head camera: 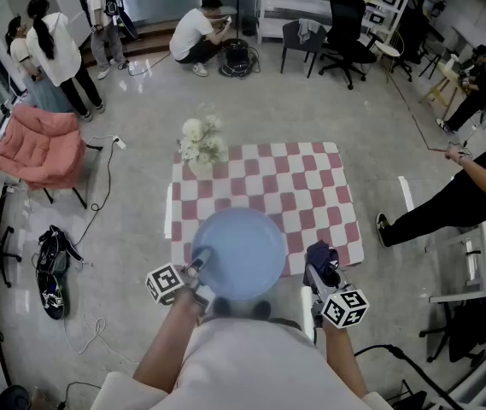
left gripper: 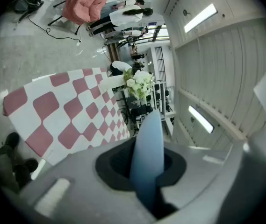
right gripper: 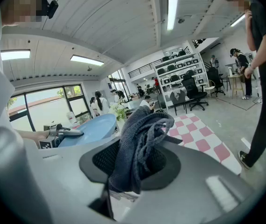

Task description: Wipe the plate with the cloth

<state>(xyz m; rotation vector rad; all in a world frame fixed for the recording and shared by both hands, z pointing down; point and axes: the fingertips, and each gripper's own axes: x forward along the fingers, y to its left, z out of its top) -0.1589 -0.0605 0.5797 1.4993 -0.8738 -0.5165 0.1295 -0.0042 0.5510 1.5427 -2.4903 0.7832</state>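
Left claw (head camera: 194,269) is clamped on the rim of the blue plate (head camera: 241,250), which sits edge-on between its jaws. The rest of the plate runs right of this claw, face up, and seems lifted over the near edge of the checked surface (head camera: 311,186). Right claw (head camera: 322,261) pinches the bunched dark cloth (head camera: 320,253), which sticks out past the jaw tips. The plate is just left of the right claw, not touching the cloth. Likely next move: sweep the right claw left and tip the cloth down onto the plate face. Both forearms are low, claws pointing forward.
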